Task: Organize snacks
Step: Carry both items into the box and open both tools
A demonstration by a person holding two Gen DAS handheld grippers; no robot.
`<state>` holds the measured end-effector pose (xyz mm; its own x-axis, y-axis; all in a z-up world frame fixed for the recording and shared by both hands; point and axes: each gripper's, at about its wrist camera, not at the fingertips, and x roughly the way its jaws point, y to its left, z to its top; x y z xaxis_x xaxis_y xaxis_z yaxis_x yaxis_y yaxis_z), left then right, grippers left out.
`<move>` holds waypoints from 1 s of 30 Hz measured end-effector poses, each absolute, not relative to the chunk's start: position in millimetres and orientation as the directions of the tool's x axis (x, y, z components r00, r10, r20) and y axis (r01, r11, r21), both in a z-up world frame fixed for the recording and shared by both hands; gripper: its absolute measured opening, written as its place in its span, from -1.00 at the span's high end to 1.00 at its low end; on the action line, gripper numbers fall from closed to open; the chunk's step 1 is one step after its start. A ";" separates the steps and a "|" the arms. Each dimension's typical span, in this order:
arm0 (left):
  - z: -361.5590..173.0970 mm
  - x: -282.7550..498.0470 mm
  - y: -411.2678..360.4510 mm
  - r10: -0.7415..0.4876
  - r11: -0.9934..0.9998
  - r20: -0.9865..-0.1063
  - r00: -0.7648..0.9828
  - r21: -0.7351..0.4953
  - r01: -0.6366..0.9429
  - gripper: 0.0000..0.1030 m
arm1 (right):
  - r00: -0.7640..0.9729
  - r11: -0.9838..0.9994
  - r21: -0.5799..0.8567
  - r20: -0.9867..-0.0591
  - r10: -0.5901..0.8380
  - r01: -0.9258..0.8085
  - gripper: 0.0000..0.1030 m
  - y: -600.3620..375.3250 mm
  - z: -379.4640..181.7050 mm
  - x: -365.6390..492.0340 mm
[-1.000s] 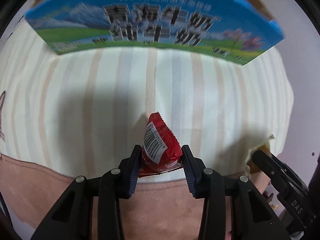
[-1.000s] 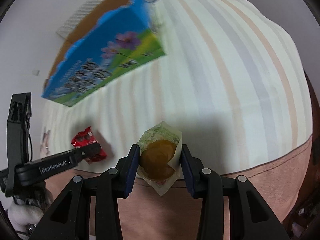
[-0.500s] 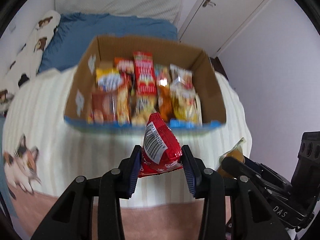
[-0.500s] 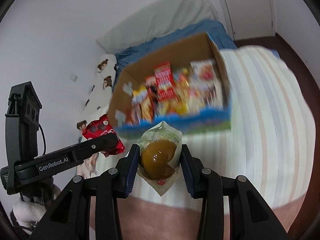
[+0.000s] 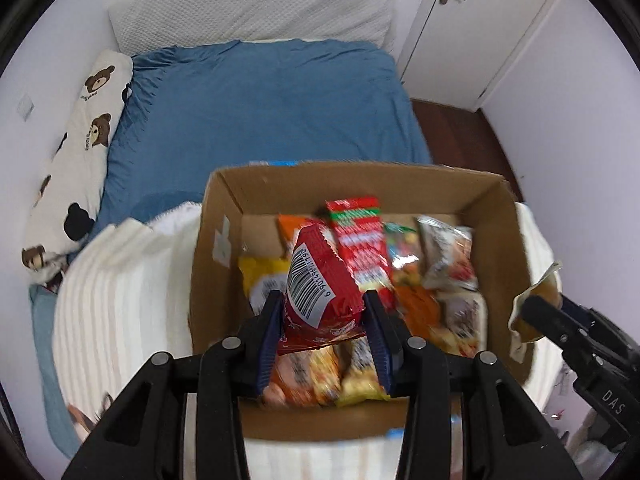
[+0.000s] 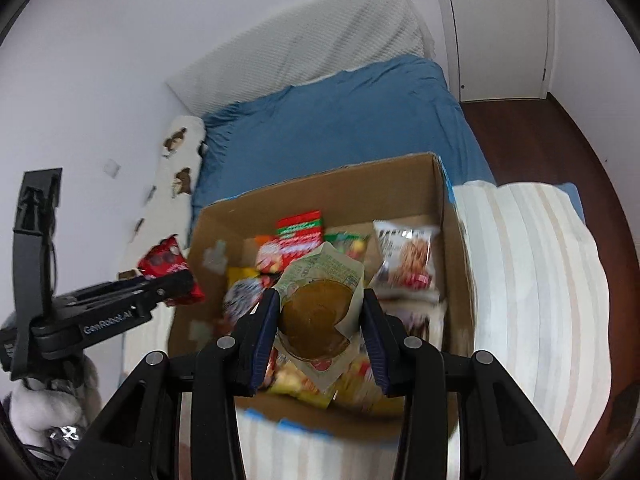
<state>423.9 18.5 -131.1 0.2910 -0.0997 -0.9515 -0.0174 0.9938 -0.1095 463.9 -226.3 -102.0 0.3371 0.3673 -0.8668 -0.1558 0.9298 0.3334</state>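
My left gripper is shut on a red snack packet with a white barcode label, held above the open cardboard box. My right gripper is shut on a clear packet with a brown round cake, also over the box. The box holds several upright snack packs, among them a tall red one and a white one. In the right wrist view the left gripper shows at the left with its red packet. The right gripper and its cake packet show at the right edge of the left wrist view.
The box stands on a striped cream cloth. Behind it lies a bed with a blue sheet, a bear-print pillow and a white headboard cushion. A white door and dark wood floor are at the right.
Both grippers rose and moved forward from the striped cloth to above the open box, each keeping its packet. The box's inside has come into view.
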 end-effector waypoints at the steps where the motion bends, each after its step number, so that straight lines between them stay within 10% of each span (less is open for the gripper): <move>1: -137.5 433.6 19.7 -0.090 0.995 -0.956 0.280 -0.097 -0.014 0.28 | 0.328 0.934 0.324 -0.874 0.357 -0.153 0.15 -224.1 -108.2 473.1; 23: -238.3 504.5 29.3 -0.071 0.997 -0.993 0.099 -0.075 -0.035 0.26 | 0.148 0.960 0.252 -0.952 0.269 -0.122 0.13 -198.3 -216.5 555.3; 27: -243.9 503.5 29.5 -0.065 0.996 -0.995 0.070 -0.069 -0.052 0.19 | 0.128 0.960 0.252 -0.955 0.267 -0.121 -0.63 -196.0 -218.7 559.7; 30: -240.1 500.3 31.1 -0.055 0.996 -0.995 0.079 -0.061 -0.066 -0.46 | 0.117 0.967 0.214 -0.966 0.231 -0.138 -0.79 -190.2 -214.7 557.5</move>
<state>500.3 31.1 -240.1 0.0793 -0.0554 -0.9953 -0.0657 0.9960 -0.0606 557.5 -190.2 -214.7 0.1171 0.2307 -0.9660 -0.1377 0.9670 0.2143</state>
